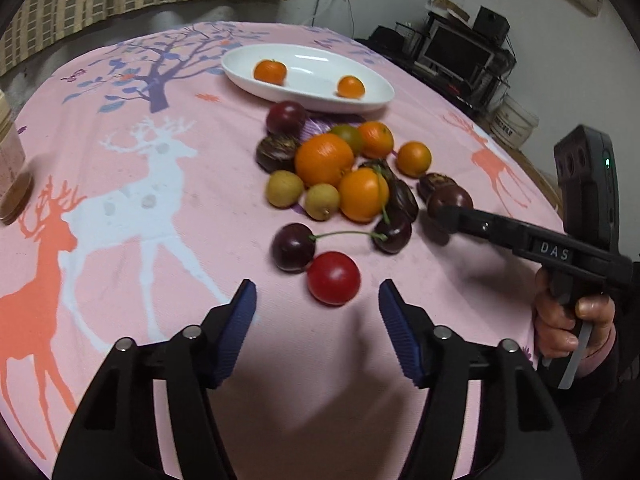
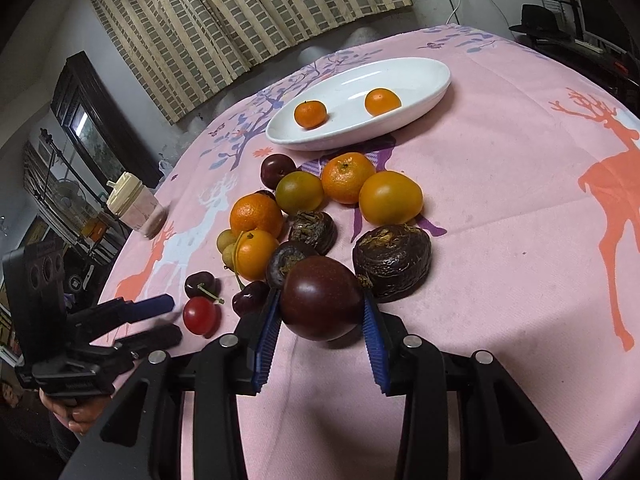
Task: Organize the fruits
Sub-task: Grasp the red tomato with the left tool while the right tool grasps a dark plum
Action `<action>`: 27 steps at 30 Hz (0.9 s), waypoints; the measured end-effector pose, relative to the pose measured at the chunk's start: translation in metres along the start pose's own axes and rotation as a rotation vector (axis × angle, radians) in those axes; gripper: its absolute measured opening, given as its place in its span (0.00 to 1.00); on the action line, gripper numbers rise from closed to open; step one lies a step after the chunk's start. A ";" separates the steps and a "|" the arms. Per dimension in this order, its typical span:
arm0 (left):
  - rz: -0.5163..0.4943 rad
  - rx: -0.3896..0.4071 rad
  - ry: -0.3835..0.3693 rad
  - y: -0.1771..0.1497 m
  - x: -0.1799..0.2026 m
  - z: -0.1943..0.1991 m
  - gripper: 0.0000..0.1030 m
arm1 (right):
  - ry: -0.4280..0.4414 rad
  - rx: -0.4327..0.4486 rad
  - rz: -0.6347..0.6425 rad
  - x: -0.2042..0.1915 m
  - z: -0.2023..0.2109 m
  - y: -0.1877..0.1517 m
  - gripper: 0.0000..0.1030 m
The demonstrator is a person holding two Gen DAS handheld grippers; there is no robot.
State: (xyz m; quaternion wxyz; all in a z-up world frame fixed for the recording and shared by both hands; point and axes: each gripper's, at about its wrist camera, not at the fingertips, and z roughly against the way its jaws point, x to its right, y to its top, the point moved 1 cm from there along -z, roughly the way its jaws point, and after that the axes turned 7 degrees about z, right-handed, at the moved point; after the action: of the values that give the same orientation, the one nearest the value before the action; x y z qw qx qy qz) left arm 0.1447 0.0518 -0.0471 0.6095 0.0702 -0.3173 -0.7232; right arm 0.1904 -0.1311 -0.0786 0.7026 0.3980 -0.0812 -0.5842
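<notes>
With the right gripper (image 2: 320, 316) clamped on the dark plum (image 2: 320, 298) at the pile's near edge, the left gripper (image 1: 316, 300) hangs apart by the red cherry (image 1: 333, 278). Smooth skin: that plum could squirt free before the dish (image 2: 416, 100).

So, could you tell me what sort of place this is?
Probably a lived-in home room: a round table with a pink deer tablecloth, a white dish beside loose fruit, patterned curtains, and a computer monitor.
</notes>
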 end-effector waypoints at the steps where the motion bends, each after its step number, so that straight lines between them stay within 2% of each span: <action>1: -0.001 -0.005 0.004 0.000 0.001 -0.002 0.55 | 0.000 -0.002 0.002 -0.001 0.000 0.000 0.39; 5: 0.014 -0.028 0.014 0.004 0.002 -0.011 0.41 | 0.007 0.003 0.013 -0.003 0.001 -0.001 0.39; 12: 0.005 -0.045 0.038 0.007 0.011 -0.020 0.36 | 0.033 0.006 0.005 -0.001 0.002 -0.001 0.39; 15: -0.012 -0.044 0.057 0.008 0.017 -0.022 0.29 | 0.048 0.005 0.002 0.000 0.002 -0.001 0.39; 22: -0.016 -0.041 0.067 0.006 0.016 -0.016 0.29 | 0.065 0.018 0.019 -0.003 0.005 -0.001 0.39; 27: -0.025 0.018 -0.020 0.018 0.017 0.009 0.29 | 0.095 0.051 0.058 -0.008 0.012 -0.001 0.39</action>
State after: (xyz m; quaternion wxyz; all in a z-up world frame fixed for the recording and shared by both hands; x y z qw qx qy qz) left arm 0.1508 0.0387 -0.0255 0.5967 0.0726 -0.3290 -0.7283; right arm 0.1807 -0.1293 -0.0684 0.7120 0.4405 -0.0744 -0.5418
